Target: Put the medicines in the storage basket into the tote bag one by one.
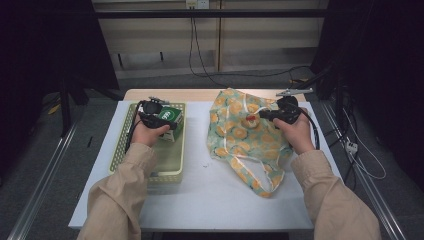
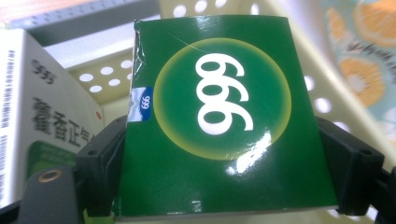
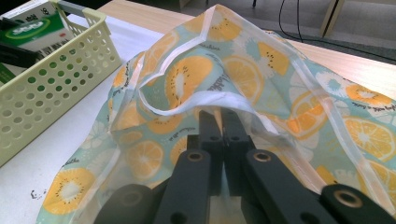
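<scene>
The left tool (image 2: 219, 186) has its black jaws on either side of a glossy green carton (image 2: 219, 121), a flat rectangular medicine box printed with a white "999" inside a yellow-edged circle; the pads sit against its two narrow sides, so the box is gripped. The carton's upper left corner is creased and slightly torn. It is held inside the pale yellow-green plastic basket (image 1: 125, 145), whose walls are pierced with rows of round holes, at the left of the white desk (image 1: 210, 200). Just beside it stands a white carton (image 2: 42, 116) with dark printed characters.

The right tool (image 3: 223, 140) has its jaws pressed together, pinching the white-trimmed rim of a thin, translucent fabric bag (image 3: 243, 79) printed with orange and kiwi slices on pale blue. The bag lies crumpled and soft on the desk to the right of the basket, its looped handle (image 1: 260, 177) trailing toward the person.
</scene>
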Tool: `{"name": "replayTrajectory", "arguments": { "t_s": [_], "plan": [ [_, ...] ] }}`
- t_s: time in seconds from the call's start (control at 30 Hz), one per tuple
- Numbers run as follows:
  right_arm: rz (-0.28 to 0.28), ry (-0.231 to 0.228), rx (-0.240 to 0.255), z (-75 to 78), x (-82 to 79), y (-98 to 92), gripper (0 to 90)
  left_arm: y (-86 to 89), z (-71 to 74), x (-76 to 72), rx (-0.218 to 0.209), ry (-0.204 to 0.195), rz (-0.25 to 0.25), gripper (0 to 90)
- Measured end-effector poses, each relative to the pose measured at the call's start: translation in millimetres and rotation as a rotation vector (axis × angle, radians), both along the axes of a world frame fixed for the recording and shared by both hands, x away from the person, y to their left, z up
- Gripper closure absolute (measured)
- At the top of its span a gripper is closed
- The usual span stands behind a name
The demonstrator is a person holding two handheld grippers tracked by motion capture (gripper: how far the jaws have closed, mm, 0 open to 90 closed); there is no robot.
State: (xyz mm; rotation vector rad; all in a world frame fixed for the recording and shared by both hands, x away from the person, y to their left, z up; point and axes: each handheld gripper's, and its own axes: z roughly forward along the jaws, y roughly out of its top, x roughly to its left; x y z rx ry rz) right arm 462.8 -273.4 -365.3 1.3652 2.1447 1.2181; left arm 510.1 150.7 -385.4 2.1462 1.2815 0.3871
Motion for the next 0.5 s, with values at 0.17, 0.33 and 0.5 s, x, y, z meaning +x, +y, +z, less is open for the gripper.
{"name": "replayTrajectory", "arguments": {
  "t_s": [0.17, 0.33, 0.5],
  "plan": [
    [-0.005, -0.007, 0.003, 1.6, 0.4, -0.8, 90.0, 7.4, 19.1, -8.1, -0.01, -0.019, -0.01, 16.6],
    [-0.006, -0.008, 0.006, 0.6, 1.1, -1.9, 90.0, 9.4, 45.5, -20.1, -0.016, -0.049, -0.054, 16.7],
    [-0.014, -0.005, 0.012, -1.4, 2.2, -3.2, 90.0, 5.0, 70.5, -32.9, -0.049, -0.077, -0.113, 16.6]
  ]
}}
